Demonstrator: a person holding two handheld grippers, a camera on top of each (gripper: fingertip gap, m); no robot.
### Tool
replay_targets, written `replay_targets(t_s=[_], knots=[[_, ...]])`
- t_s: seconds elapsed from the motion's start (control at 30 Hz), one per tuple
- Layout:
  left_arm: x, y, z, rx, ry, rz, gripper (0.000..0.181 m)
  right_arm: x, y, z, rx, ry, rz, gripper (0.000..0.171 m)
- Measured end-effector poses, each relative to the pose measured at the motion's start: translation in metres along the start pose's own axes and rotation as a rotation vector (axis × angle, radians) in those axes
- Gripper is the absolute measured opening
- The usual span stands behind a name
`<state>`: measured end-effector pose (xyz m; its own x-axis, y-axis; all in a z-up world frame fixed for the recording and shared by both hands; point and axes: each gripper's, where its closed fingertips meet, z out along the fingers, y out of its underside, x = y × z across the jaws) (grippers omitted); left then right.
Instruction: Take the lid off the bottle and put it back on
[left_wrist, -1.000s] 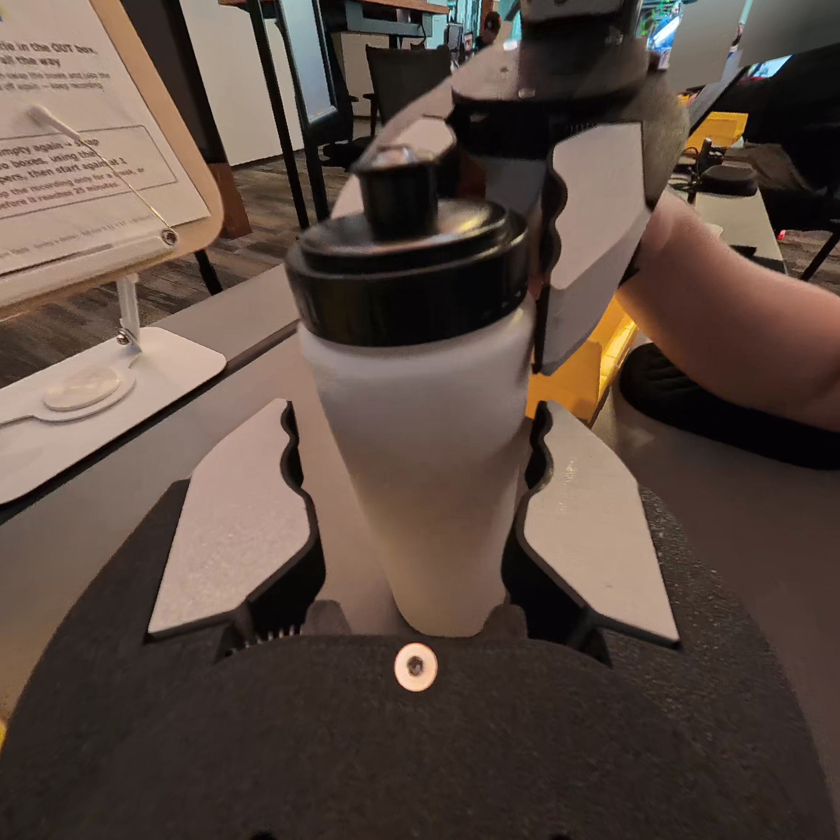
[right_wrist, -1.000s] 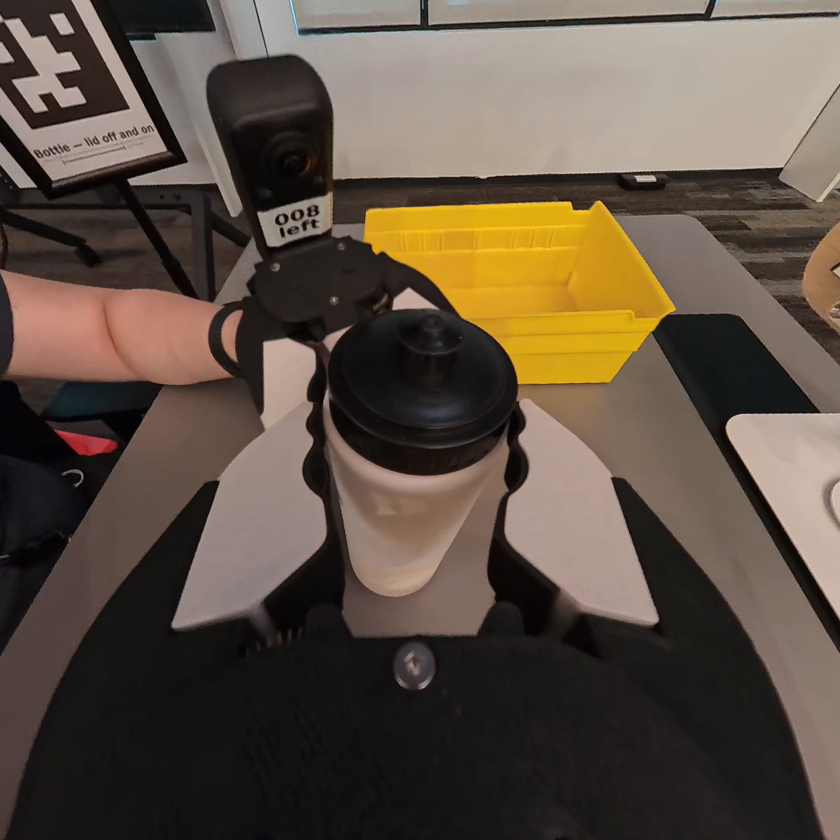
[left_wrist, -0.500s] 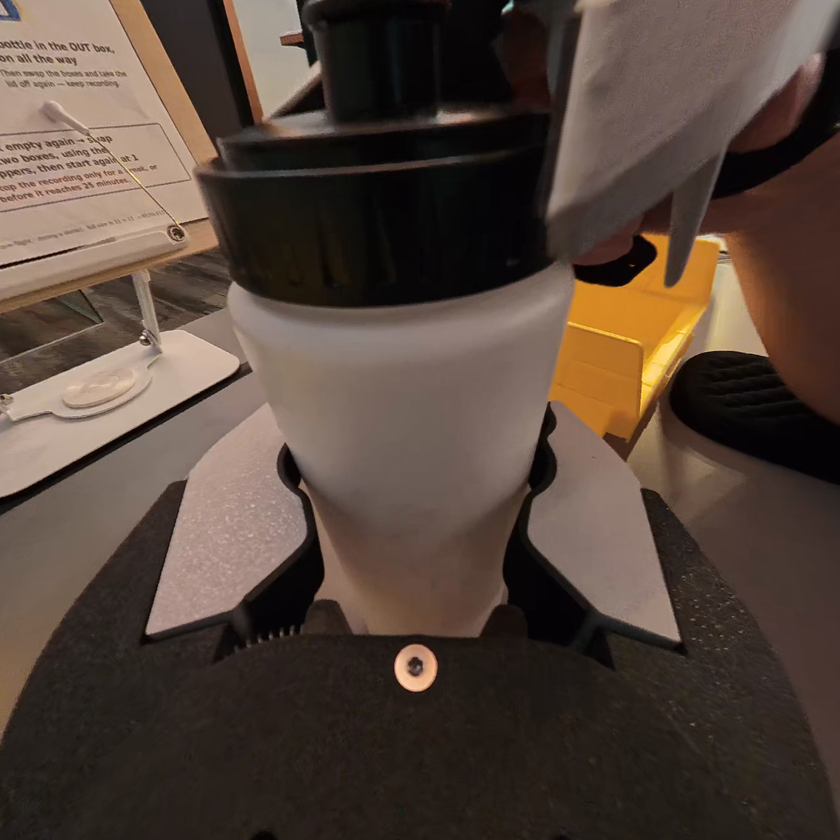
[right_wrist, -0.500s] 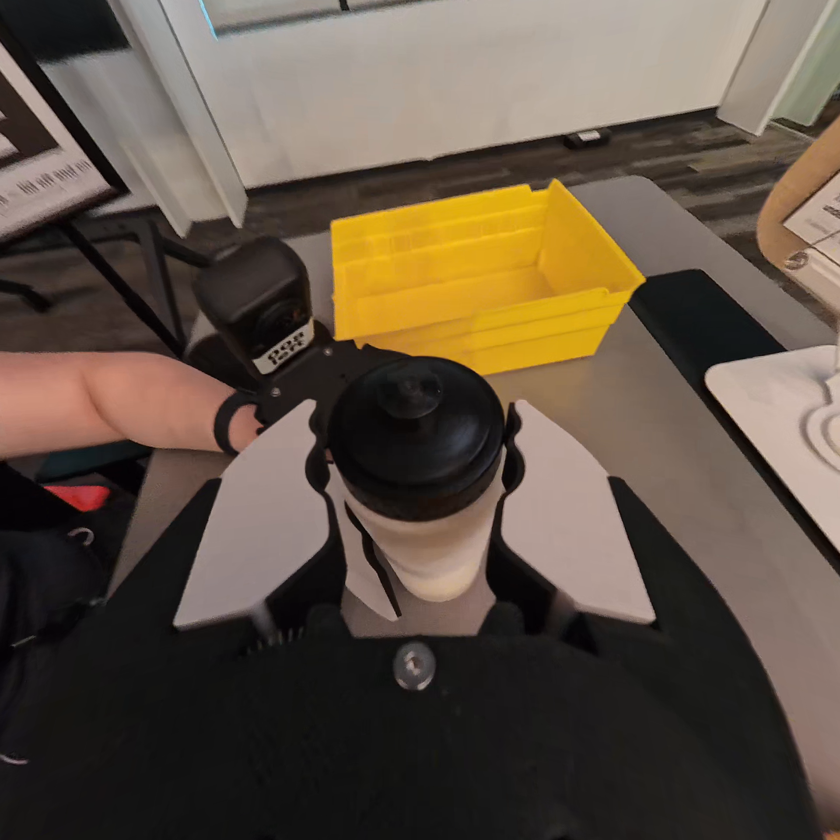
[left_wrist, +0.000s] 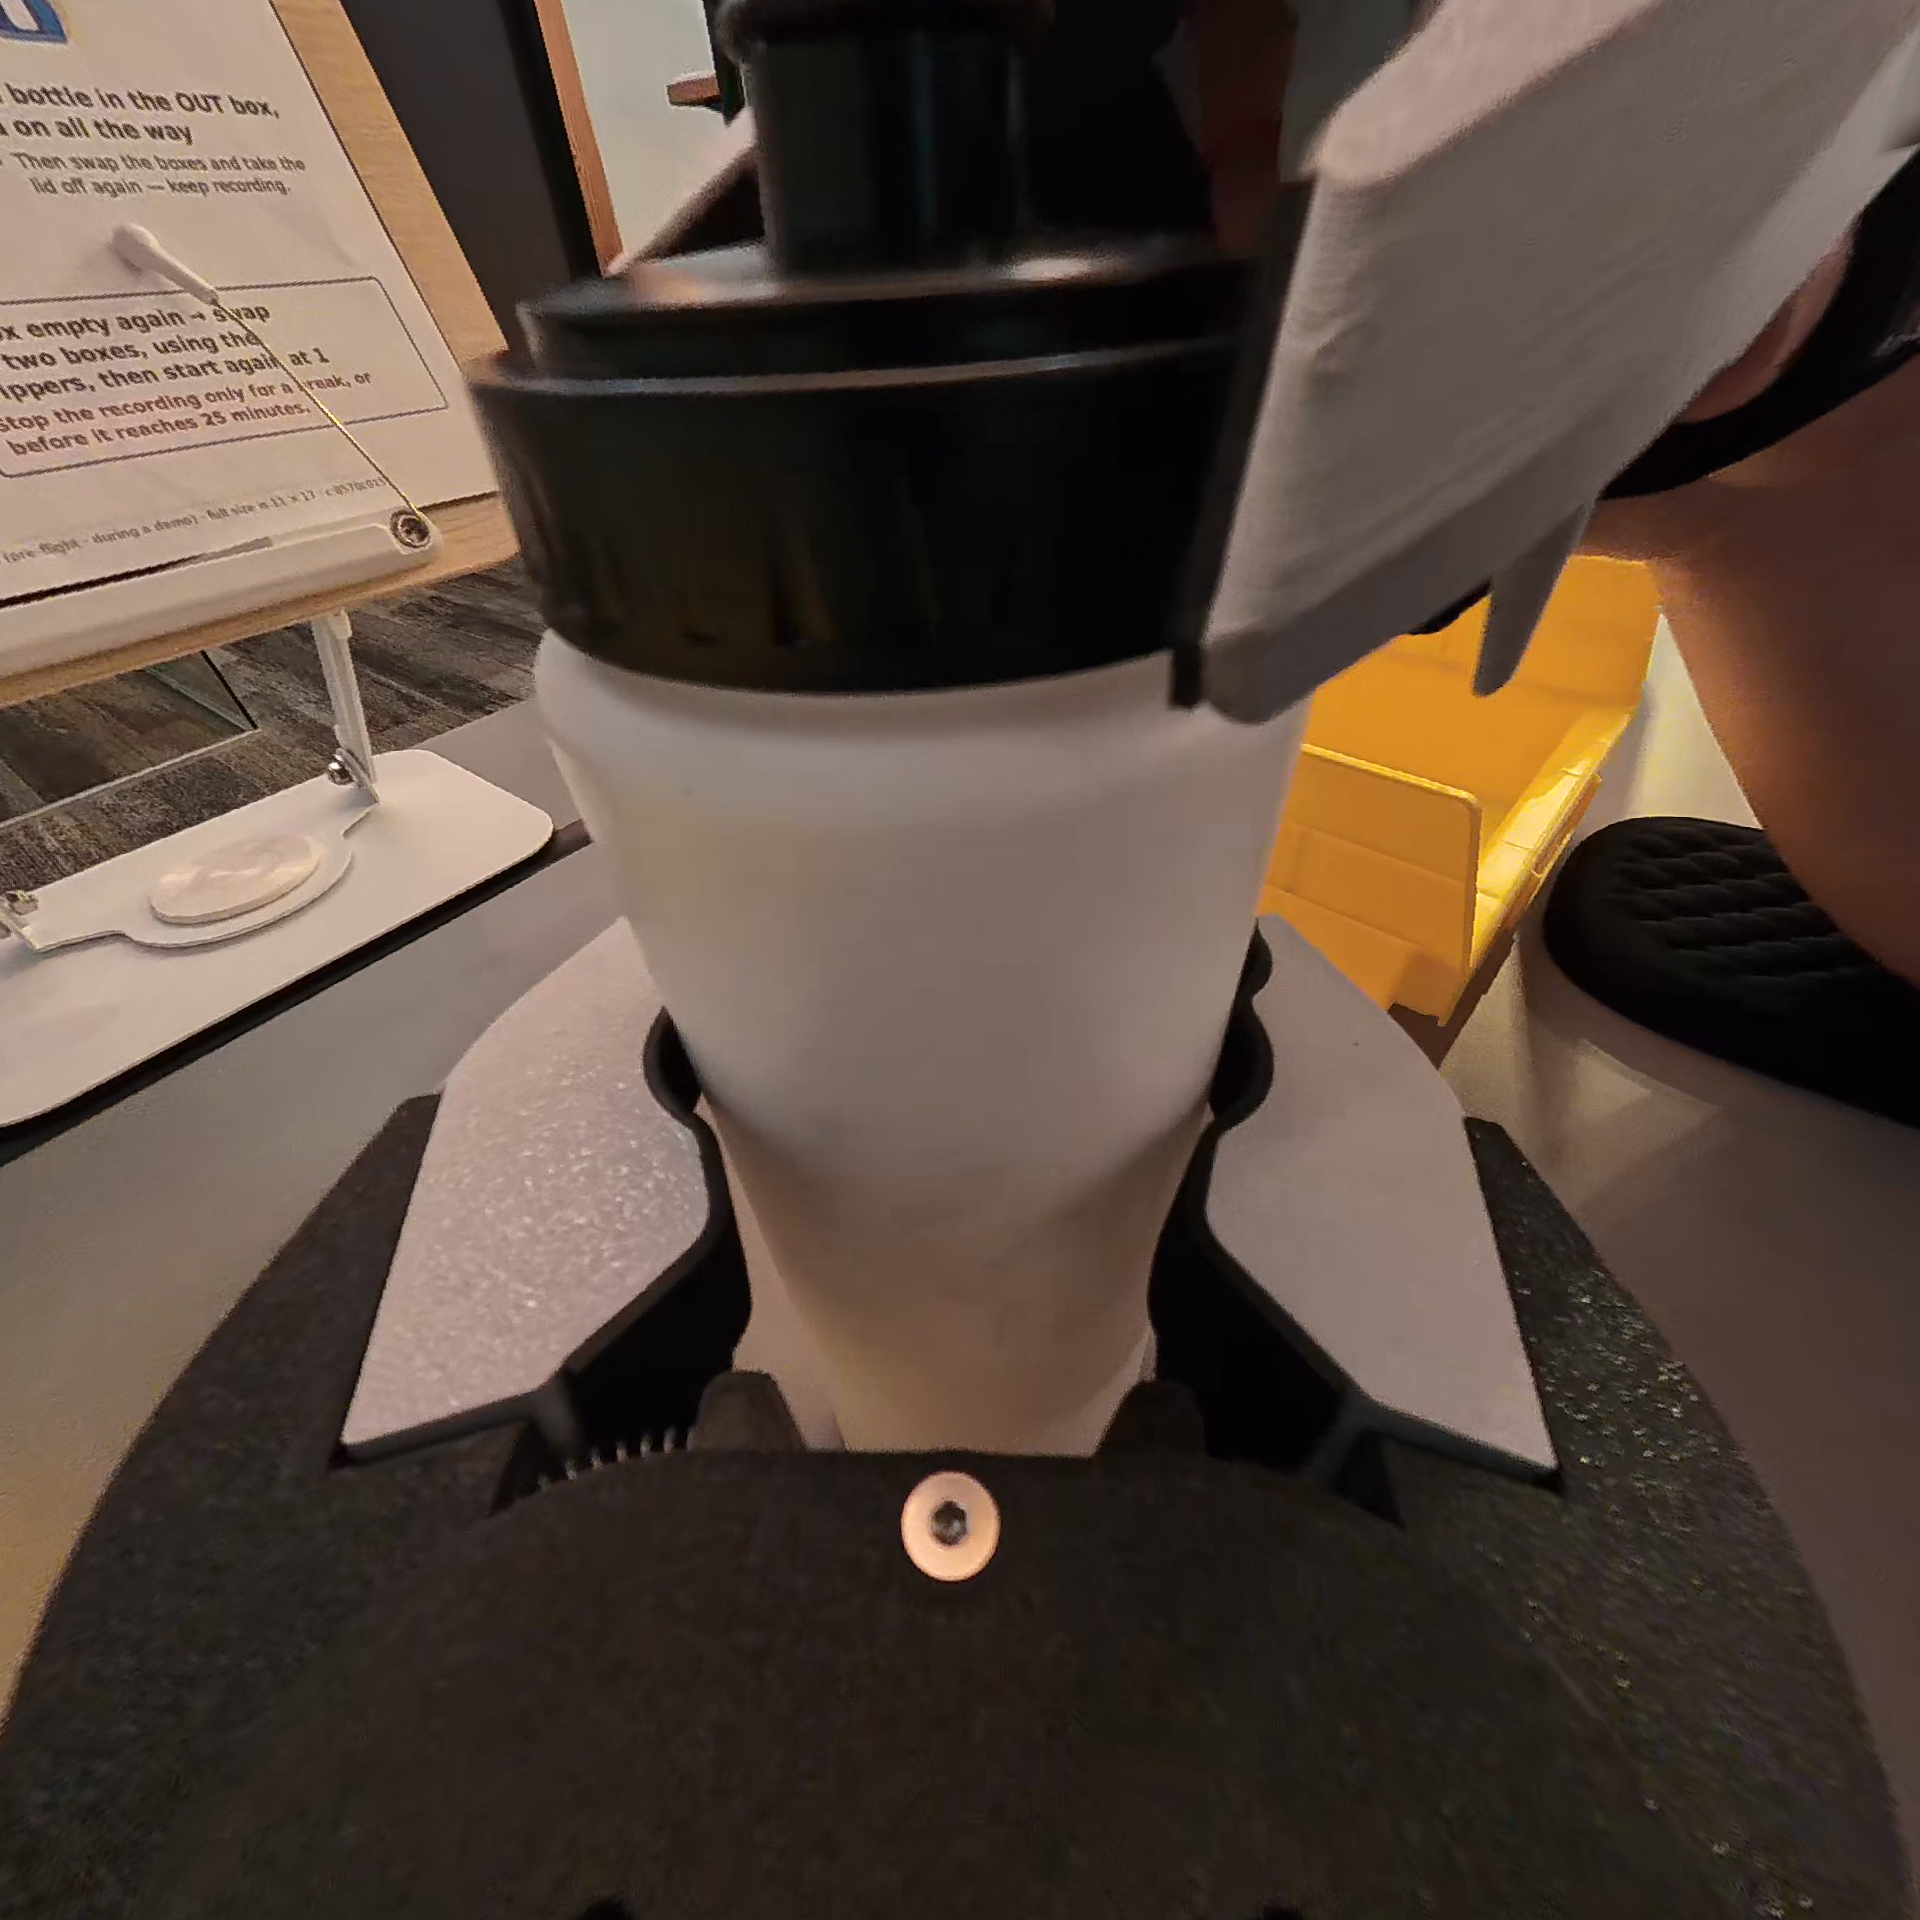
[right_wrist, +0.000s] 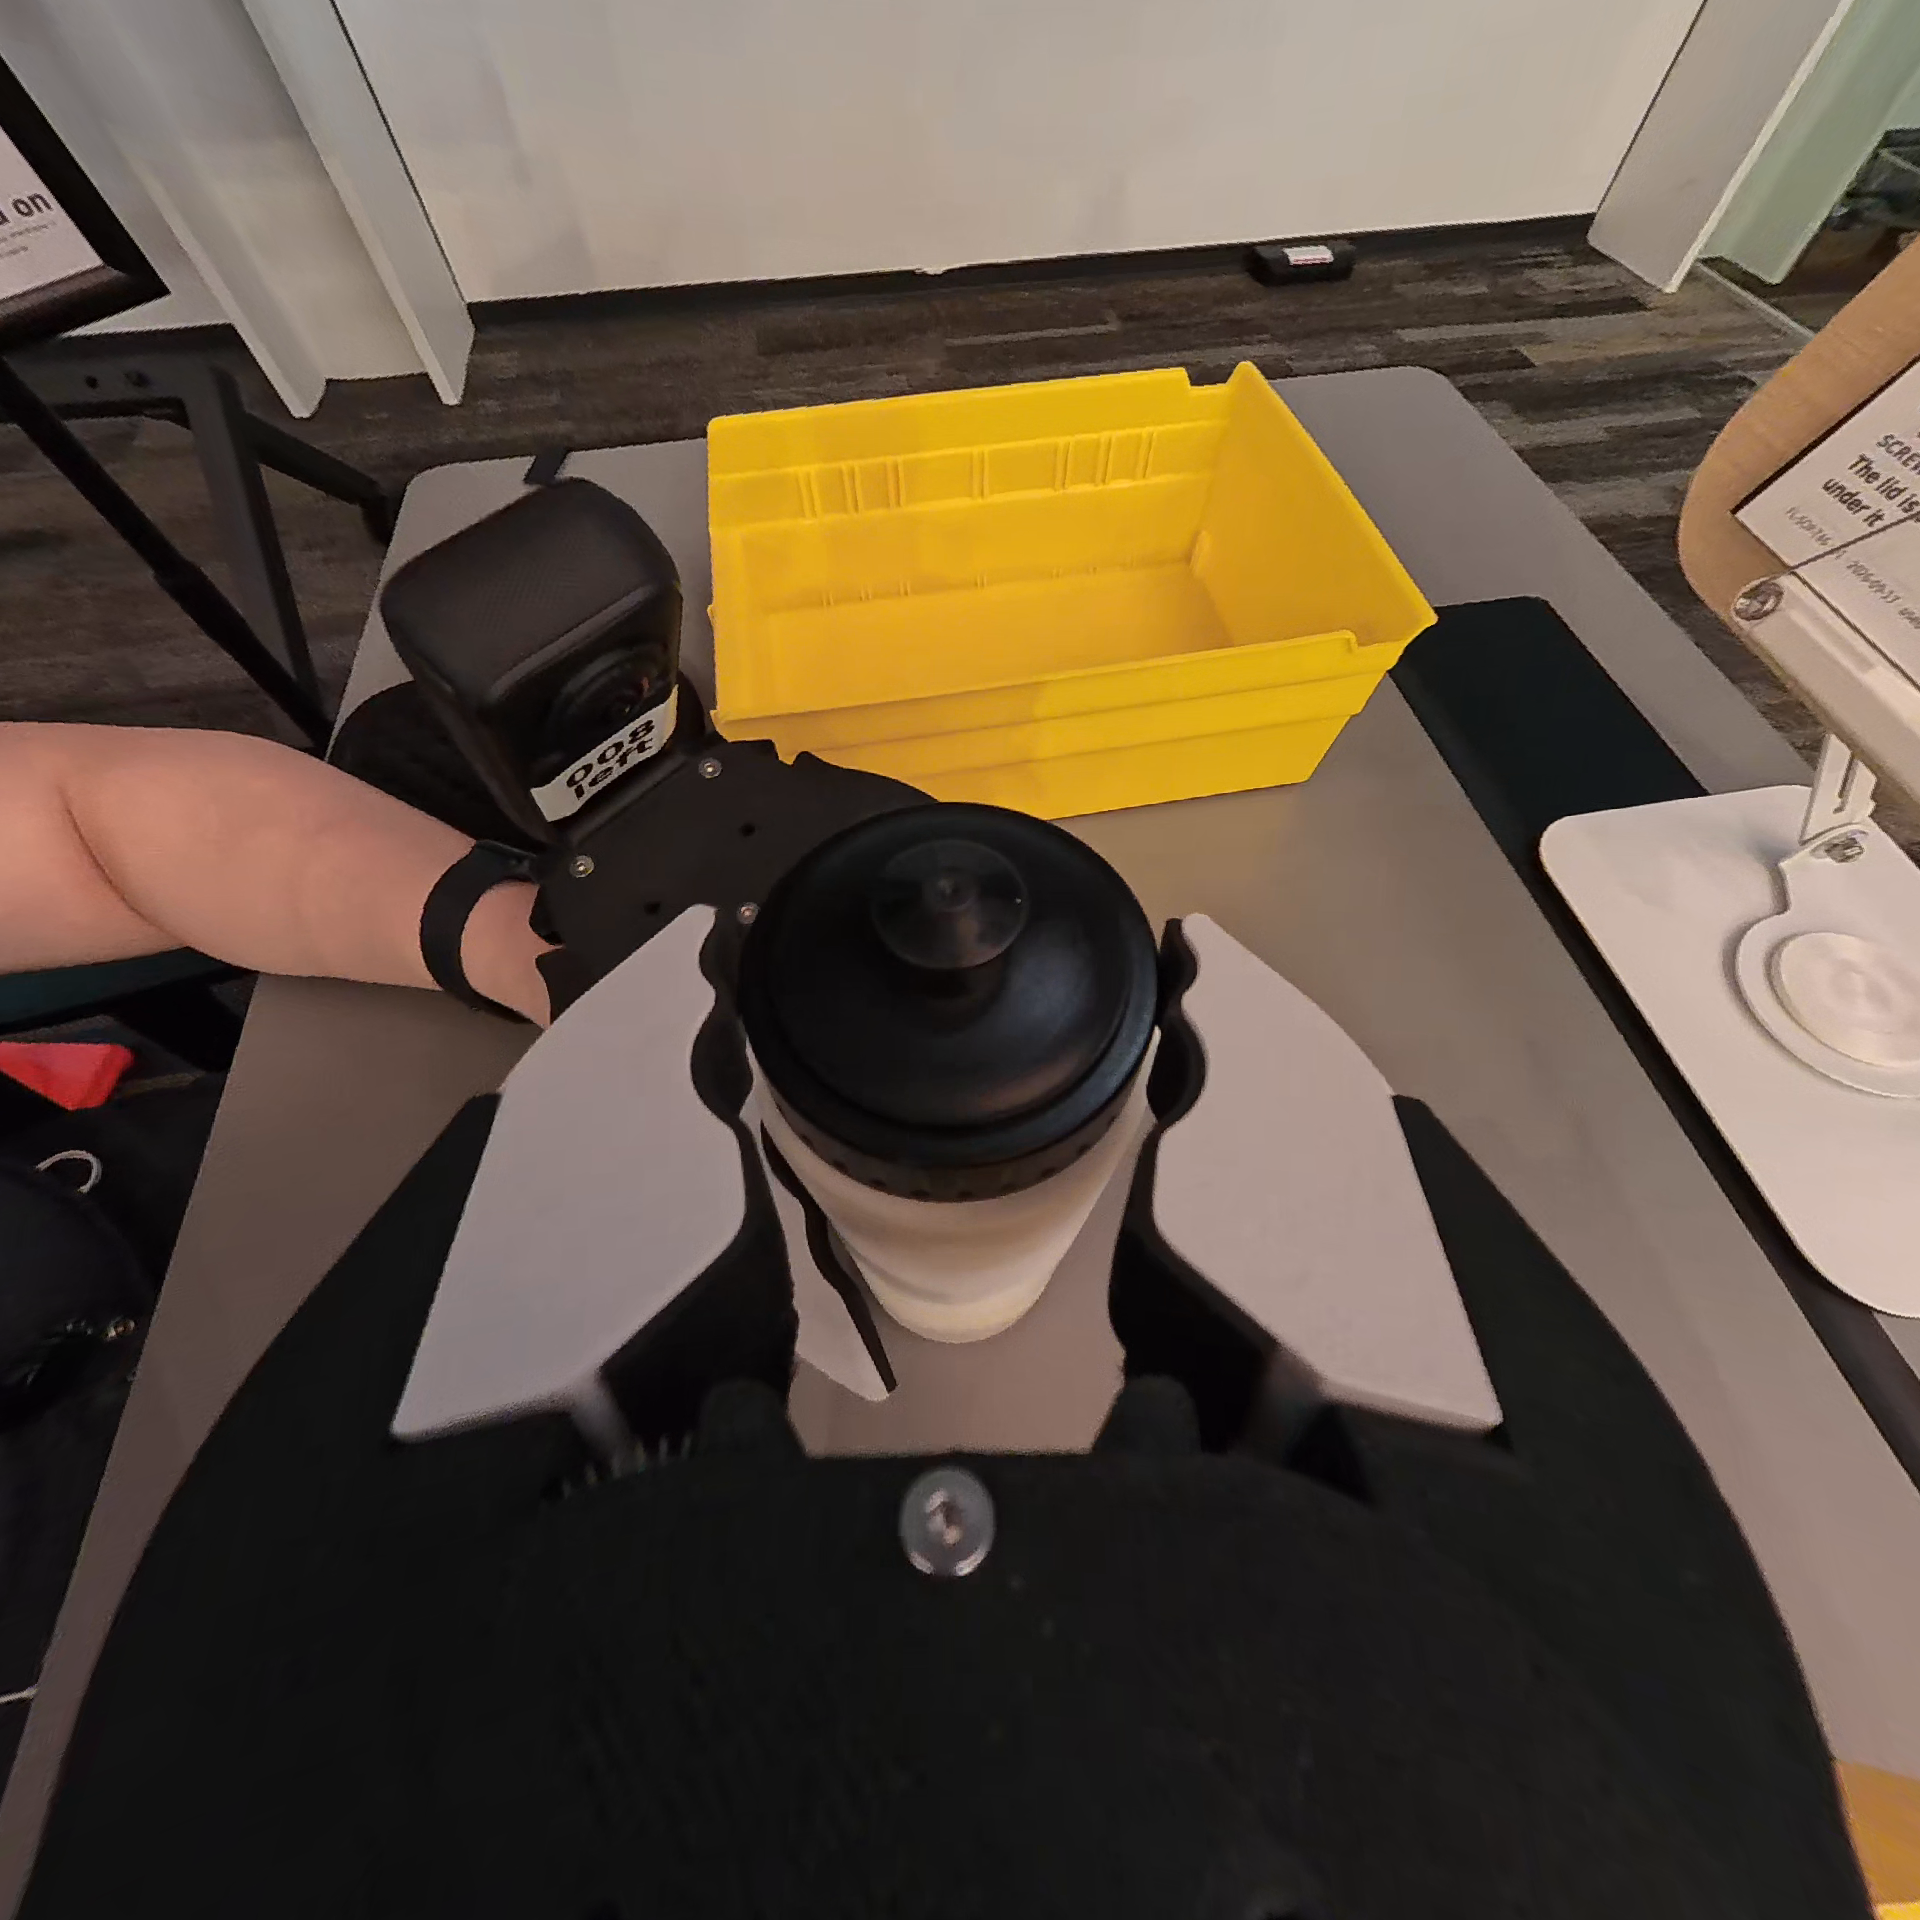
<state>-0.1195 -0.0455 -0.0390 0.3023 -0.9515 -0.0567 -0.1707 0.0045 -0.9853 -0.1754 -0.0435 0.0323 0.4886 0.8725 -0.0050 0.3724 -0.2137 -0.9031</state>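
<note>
A white bottle with a black screw lid stands upright on the grey table. My left gripper is shut on the bottle's lower body, a finger pressing each side. My right gripper comes from above and is shut on the lid, its fingers against the lid's left and right rim. One right finger shows beside the lid in the left wrist view. The left gripper's black body and camera show left of the bottle in the right wrist view.
An empty yellow bin sits just behind the bottle. A sign stand with a white base is at the right, with a black pad beside the bin. A person's forearm reaches in from the left.
My left gripper moved in and closed from open onto the bottle's body. My right gripper rose and tilted to look more steeply down on the lid, still around it.
</note>
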Motion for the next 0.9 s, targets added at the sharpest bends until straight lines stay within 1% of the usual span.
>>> replay_targets(t_s=[0.13, 0.3, 0.43, 0.6, 0.67, 0.77, 0.83, 0.9], knots=[[0.003, -0.001, 0.000, -0.003, 0.039, -0.006, 0.097, 0.000, 0.002, -0.003, 0.003, -0.033, -0.006, 0.078], [0.019, -0.005, -0.006, 0.037, 0.201, -0.057, 0.086, -0.008, 0.006, -0.011, 0.008, -0.150, -0.057, 0.078], [0.023, -0.005, -0.004, 0.035, 0.216, -0.052, 0.086, -0.011, 0.007, -0.016, 0.057, -0.224, -0.073, 0.078], [0.034, -0.005, -0.006, 0.020, 0.285, -0.041, 0.085, -0.020, 0.010, -0.022, 0.037, -0.287, -0.112, 0.078], [0.042, -0.005, -0.007, 0.024, 0.339, -0.032, 0.085, -0.024, 0.012, -0.025, 0.027, -0.310, -0.133, 0.078], [0.057, -0.006, -0.010, 0.037, 0.434, -0.022, 0.085, -0.039, 0.015, -0.033, 0.053, -0.433, -0.147, 0.078], [0.061, -0.006, -0.008, 0.023, 0.424, -0.032, 0.085, -0.041, 0.016, -0.038, 0.076, -0.480, -0.136, 0.078], [0.055, -0.006, -0.004, 0.006, 0.363, -0.042, 0.086, -0.034, 0.017, -0.039, 0.059, -0.444, -0.121, 0.078]])
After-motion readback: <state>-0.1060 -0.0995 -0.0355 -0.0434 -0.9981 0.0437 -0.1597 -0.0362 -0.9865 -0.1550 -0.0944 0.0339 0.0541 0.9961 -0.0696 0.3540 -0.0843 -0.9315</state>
